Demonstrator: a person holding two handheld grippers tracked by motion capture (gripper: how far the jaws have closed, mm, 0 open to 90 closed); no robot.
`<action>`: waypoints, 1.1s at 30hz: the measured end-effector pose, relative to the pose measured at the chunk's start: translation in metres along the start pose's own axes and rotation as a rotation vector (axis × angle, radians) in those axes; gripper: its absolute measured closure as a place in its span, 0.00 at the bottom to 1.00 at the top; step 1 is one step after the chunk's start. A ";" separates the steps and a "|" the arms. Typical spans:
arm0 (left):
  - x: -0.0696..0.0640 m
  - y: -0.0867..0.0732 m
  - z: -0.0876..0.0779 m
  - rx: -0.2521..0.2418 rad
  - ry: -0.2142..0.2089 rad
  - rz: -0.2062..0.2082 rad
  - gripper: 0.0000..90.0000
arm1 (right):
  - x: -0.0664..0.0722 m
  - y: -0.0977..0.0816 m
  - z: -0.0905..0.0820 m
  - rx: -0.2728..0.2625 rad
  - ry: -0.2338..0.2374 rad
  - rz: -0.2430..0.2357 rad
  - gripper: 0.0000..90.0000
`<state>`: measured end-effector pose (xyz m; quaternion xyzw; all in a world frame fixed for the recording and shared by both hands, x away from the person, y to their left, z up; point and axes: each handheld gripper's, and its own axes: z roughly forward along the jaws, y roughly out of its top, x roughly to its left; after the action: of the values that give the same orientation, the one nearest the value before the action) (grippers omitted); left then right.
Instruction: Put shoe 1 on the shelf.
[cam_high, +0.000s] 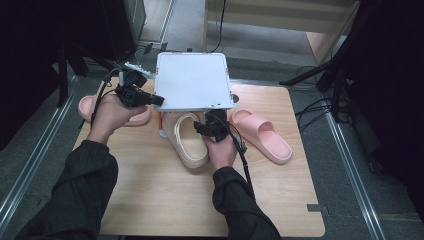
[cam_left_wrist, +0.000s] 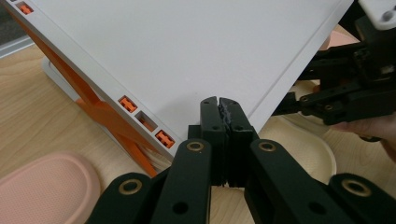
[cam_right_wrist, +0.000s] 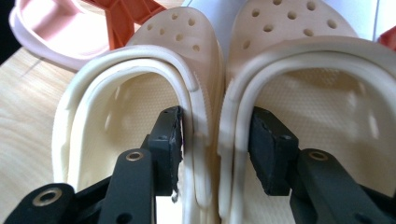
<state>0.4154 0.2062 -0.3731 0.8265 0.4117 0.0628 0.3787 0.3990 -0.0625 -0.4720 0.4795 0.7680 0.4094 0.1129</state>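
cream clogs (cam_right_wrist: 210, 93): a pair, side by side and touching, mid-table at the near edge of the white rack; toes tucked under its top, heels toward the person.
right gripper (cam_high: 212, 125): one jaw inside each clog, straddling the two inner walls where they meet. Left pad is just off its wall, right pad at its wall. Jaws about halfway apart; no clear squeeze.
left gripper (cam_left_wrist: 219, 105): jaws fully together, nothing between them, tips at the left near corner of the rack top.
rack (cam_high: 192, 80): white flat top on orange legs, far centre of the table (cam_high: 150, 200).
pink slide, right (cam_high: 262, 134): right of the clogs, apart from them.
pink slide, left (cam_high: 87, 107): left of the rack, partly behind the left hand (cam_high: 112, 115).
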 end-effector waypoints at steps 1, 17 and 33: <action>0.000 0.000 0.000 0.000 -0.001 -0.001 0.99 | 0.000 0.000 -0.003 0.005 0.003 0.002 0.64; 0.000 0.000 -0.001 0.012 -0.019 -0.010 0.99 | 0.009 -0.033 -0.070 0.012 0.130 -0.110 0.91; -0.001 0.000 -0.001 0.013 -0.006 -0.014 0.99 | 0.022 -0.092 -0.081 0.066 0.210 -0.218 1.00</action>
<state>0.4141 0.2059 -0.3722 0.8262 0.4168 0.0550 0.3751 0.2826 -0.1055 -0.4827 0.3512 0.8360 0.4173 0.0598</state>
